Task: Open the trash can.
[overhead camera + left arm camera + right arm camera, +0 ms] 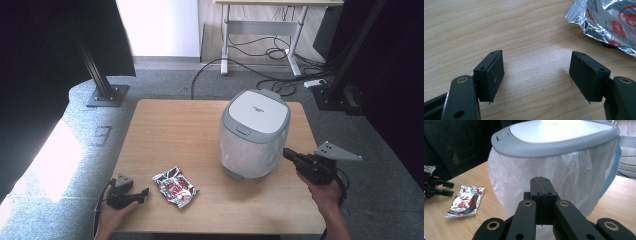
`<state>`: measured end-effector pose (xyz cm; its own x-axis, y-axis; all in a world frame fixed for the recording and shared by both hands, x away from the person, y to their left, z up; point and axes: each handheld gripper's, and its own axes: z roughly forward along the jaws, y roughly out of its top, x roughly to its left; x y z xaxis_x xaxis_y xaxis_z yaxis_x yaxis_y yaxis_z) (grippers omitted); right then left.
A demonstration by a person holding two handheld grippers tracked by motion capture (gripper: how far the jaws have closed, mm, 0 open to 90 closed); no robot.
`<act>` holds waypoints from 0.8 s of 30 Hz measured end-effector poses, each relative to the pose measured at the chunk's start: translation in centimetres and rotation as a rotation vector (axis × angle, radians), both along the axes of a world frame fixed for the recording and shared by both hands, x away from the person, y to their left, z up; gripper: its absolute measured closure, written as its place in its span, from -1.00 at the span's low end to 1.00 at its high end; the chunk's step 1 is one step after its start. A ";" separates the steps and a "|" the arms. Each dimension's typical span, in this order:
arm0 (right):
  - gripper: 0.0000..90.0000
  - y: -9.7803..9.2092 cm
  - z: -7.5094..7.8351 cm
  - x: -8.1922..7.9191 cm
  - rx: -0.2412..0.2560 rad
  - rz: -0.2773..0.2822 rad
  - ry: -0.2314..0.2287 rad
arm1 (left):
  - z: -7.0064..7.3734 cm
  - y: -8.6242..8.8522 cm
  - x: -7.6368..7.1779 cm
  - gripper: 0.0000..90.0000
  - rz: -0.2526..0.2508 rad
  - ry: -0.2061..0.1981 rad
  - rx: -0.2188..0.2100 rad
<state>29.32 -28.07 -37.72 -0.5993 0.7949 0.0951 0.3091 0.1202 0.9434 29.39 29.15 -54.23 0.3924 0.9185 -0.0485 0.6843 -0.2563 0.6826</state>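
A small bin (254, 134) with a grey lid (257, 113) and a white bag liner stands on the wooden table (170, 125), right of centre. A crinkled silver foil packet (175, 187) with red print lies near the front left; it also shows in the left gripper view (609, 22) and the right gripper view (465, 201). My left gripper (144, 195) rests low over the table just left of the packet, jaws wide open on bare wood (536, 72). My right gripper (289, 154) is shut and empty, its tips (541, 182) close to the bin's liner (554, 182) on the right side.
The table's front edge runs just under both hands. A desk frame (260, 30) and loose cables (280, 75) lie on the carpet behind the table. Black stands (102, 85) rise at the back left and back right.
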 end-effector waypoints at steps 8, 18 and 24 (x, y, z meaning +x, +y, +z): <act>0.99 0.6 1.0 0.4 0.006 0.017 -0.014 | 0.0 0.0 0.0 -0.39 -0.004 -0.001 0.001; 0.98 1.3 2.2 0.9 0.018 0.032 -0.026 | 0.0 0.0 0.0 -0.39 -0.012 -0.003 0.003; 0.99 2.5 2.6 1.7 0.002 0.058 -0.022 | 0.0 0.1 0.0 -0.40 -0.018 -0.001 0.006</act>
<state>31.05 -25.61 -35.08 -0.6460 0.7588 0.0833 0.2813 0.1351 0.9501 29.37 29.24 -54.25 0.4089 0.9116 -0.0425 0.6786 -0.2726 0.6821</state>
